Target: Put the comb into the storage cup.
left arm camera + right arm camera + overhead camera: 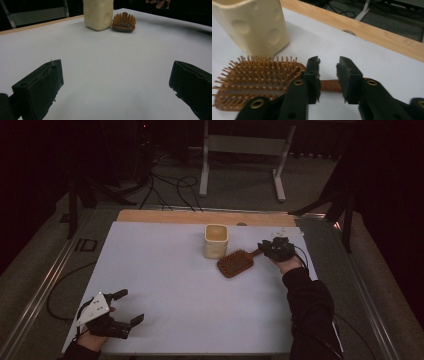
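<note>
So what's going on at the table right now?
The right gripper has its jaws straddling the handle of the wooden hairbrush, which lies bristles up on the white table beside the cream cup. The jaws stand on either side of the handle, not visibly clamped yet. The left gripper rests open near the front left corner, holding nothing.

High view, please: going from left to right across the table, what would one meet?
Left gripper → cream cup → wooden hairbrush → right gripper, at the hairbrush's handle end.
</note>
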